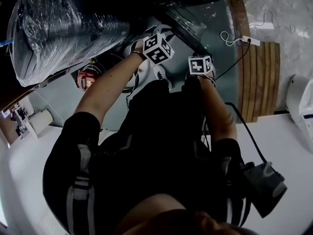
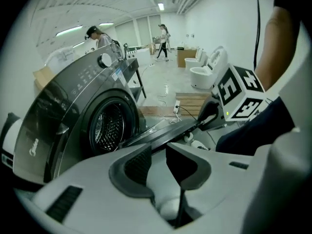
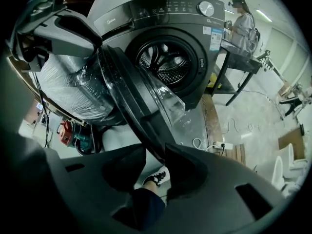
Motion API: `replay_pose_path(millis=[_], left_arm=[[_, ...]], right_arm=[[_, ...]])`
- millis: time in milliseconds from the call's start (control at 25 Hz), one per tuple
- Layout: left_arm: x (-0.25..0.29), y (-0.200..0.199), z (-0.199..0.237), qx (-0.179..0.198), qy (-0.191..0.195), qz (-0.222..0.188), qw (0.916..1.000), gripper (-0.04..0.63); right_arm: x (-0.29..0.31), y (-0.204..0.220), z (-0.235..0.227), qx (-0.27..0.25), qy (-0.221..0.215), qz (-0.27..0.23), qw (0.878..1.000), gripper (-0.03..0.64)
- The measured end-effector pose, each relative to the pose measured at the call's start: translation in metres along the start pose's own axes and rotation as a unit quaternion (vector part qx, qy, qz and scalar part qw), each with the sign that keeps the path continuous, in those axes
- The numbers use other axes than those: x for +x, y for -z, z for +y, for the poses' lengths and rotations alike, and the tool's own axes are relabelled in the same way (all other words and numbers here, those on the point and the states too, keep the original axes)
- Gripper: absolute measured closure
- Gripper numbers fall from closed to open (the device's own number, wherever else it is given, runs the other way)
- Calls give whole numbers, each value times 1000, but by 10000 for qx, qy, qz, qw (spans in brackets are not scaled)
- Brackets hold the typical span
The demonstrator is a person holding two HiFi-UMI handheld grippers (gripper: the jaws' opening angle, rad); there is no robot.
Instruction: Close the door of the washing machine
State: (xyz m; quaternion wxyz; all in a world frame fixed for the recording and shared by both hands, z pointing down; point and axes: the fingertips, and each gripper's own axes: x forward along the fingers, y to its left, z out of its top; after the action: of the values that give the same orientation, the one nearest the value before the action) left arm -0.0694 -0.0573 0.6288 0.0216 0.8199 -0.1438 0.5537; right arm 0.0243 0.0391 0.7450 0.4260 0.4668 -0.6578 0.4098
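Observation:
A dark grey front-loading washing machine (image 2: pixel 73 116) (image 3: pixel 195 23) stands with its drum opening (image 2: pixel 109 126) uncovered. Its round glass door (image 1: pixel 188 26) (image 3: pixel 141 101) hangs swung out. My right gripper (image 3: pixel 156 162) (image 1: pixel 198 53) points down at the door's lower rim, which runs between its jaws with both pads against it. My left gripper (image 2: pixel 156 155) (image 1: pixel 155 33) is at the door's opposite edge. Its jaws stand apart with nothing between the pads, and the door (image 2: pixel 170 130) starts just past its tips. Each gripper shows in the other's view: left gripper (image 3: pixel 92 43), right gripper (image 2: pixel 207 116).
A plastic-wrapped appliance (image 1: pixel 58 23) (image 3: pixel 63 87) stands close beside the open door. A red tool (image 1: pixel 85 80) lies on the floor below it. A power strip (image 1: pixel 247 39) and wooden pallets (image 1: pixel 261 77) lie to the right. White toilets (image 2: pixel 204 67) and people (image 2: pixel 100 35) are farther off.

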Motion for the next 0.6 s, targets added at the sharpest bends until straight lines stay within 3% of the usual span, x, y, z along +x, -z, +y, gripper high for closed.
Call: replay_pose_path(millis=[120, 600], left_arm=[[8, -11, 8, 213, -136, 132, 9996, 500], [32, -50, 42, -89, -354, 405, 9985, 500]], right_arm=[[-1, -14, -23, -111, 64, -75, 9999, 486], [-4, -66, -93, -136, 75, -381, 9992, 506]])
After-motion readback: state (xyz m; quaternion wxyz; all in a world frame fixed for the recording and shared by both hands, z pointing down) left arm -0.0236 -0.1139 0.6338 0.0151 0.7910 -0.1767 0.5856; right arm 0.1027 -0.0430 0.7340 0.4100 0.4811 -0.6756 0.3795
